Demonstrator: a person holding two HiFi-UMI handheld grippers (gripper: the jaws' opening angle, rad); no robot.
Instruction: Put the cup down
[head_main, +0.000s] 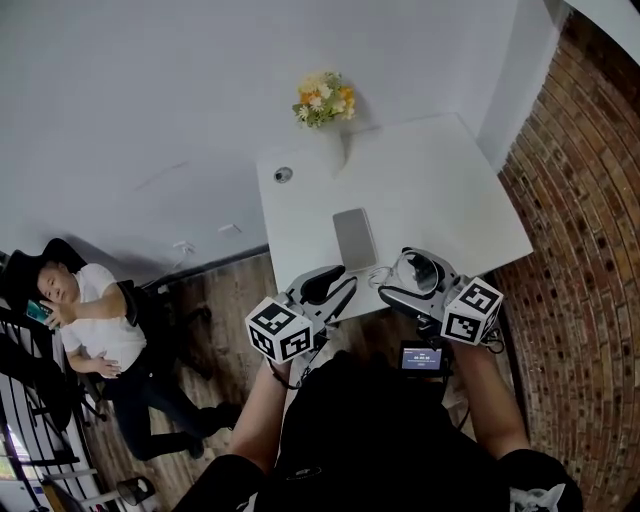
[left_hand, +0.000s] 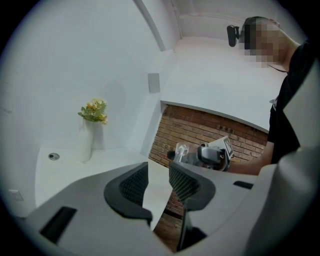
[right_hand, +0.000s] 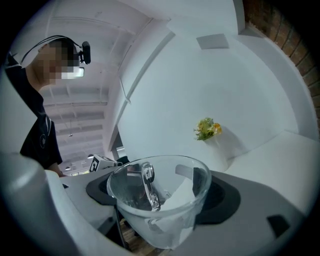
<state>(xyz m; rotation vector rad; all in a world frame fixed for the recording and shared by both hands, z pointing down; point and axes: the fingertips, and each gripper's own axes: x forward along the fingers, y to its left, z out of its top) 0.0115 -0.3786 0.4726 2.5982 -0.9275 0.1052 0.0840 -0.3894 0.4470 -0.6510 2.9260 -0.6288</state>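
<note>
A clear glass cup (right_hand: 150, 220) with a handle sits between the jaws of my right gripper (right_hand: 162, 192), which is shut on it, mouth towards the camera. In the head view the cup (head_main: 418, 268) hangs over the near edge of the white table (head_main: 440, 190), held by the right gripper (head_main: 412, 280). My left gripper (head_main: 335, 287) is just to its left at the same edge, beside a flat grey pad (head_main: 355, 238). In the left gripper view its jaws (left_hand: 159, 177) stand open with nothing between them, and the cup (left_hand: 186, 154) shows beyond.
A white vase of yellow and orange flowers (head_main: 325, 100) stands at the table's far edge, a small round fitting (head_main: 283, 175) near its far left corner. A brick wall (head_main: 580, 250) runs along the right. A person sits in a chair (head_main: 100, 320) on the floor at left.
</note>
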